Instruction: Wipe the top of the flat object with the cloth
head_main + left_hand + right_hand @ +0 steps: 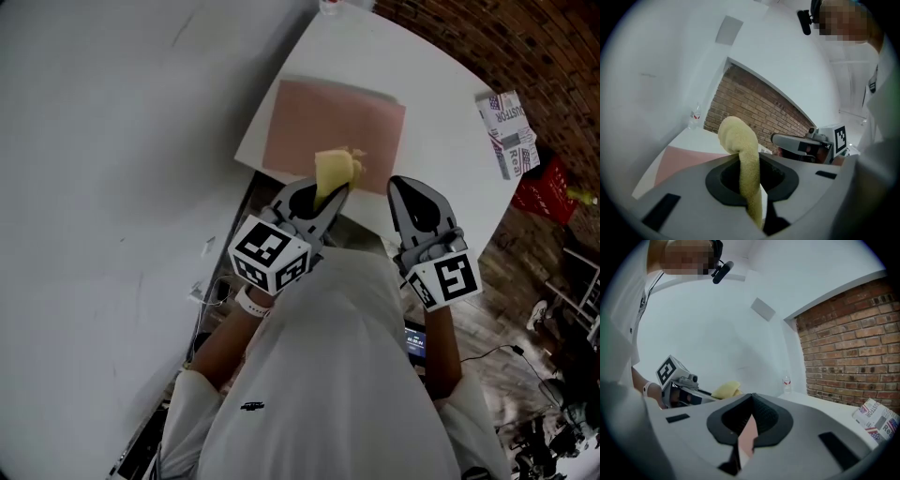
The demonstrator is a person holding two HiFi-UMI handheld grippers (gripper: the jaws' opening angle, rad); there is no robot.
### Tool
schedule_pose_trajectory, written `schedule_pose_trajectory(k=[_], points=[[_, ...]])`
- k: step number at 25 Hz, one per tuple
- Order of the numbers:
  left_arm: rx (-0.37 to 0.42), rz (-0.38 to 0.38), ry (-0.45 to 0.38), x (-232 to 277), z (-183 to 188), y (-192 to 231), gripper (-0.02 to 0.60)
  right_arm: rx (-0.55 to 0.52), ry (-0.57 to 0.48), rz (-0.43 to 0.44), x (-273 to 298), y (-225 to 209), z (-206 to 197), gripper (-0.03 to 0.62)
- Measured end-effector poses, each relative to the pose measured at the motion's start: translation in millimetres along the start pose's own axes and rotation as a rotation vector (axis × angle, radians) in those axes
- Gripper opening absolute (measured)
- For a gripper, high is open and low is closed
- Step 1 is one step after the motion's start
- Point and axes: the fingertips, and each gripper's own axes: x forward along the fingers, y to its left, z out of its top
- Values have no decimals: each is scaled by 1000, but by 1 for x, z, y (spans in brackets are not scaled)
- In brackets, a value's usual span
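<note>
A pink flat mat (333,127) lies on the white table (441,94), near its front edge. My left gripper (330,195) hangs over the mat's near edge, shut on a yellow cloth (336,172) that sticks up in a lump from between the jaws. In the left gripper view the cloth (739,140) runs up through the jaws, with the mat (679,161) beyond it. My right gripper (396,186) is level with the left one, at the mat's near right corner, shut with nothing in it. A sliver of pink shows below its closed jaws in the right gripper view.
A printed box (508,131) lies at the table's right edge, and a red crate (548,192) stands on the floor beyond. A small bottle (787,383) stands at the table's far end by the white wall. A brick wall runs along the right.
</note>
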Motion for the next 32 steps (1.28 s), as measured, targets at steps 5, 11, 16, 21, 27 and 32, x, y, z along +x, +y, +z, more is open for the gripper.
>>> schedule_pose_trajectory(k=[5, 11, 16, 21, 27, 32], points=[[-60, -21, 31, 27, -11, 5, 63, 9, 37, 8, 8, -17, -18, 6], [-152, -18, 105, 60, -39, 14, 58, 49, 51, -29, 9, -42, -41, 6], [-275, -76, 116, 90, -56, 13, 60, 63, 72, -21, 13, -56, -66, 6], [-376, -78, 154, 113, -78, 21, 60, 62, 107, -38, 17, -72, -89, 6], [-438, -95, 178, 131, -93, 31, 60, 89, 152, -55, 27, -83, -121, 6], [-478, -80, 200, 145, -107, 45, 60, 111, 216, -71, 35, -93, -153, 6]])
